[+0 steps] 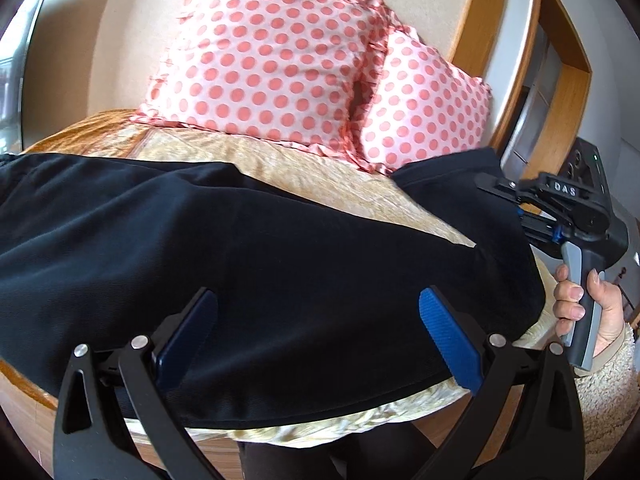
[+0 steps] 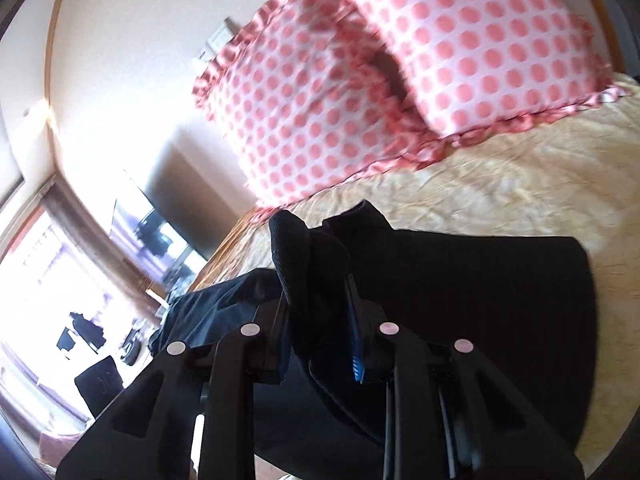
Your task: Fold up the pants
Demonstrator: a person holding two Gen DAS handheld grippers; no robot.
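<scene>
On the bed point(image 1: 360, 184), in front of two spotted pillows point(image 1: 280, 60), the black pants point(image 1: 200, 248) lie spread across the cover. The right hand-held gripper point(image 2: 320, 300) is clamped on a bunched end, seemingly mid-fold; the left hand-held gripper point(image 1: 316, 320) hovers released over the cloth. Next, that end wants carrying across and laying flat.

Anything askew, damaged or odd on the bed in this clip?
Nothing damaged. The pants lie across the bedspread, one end bunched in the right gripper, mid-fold. The polka-dot pillows sit tidily.
</scene>
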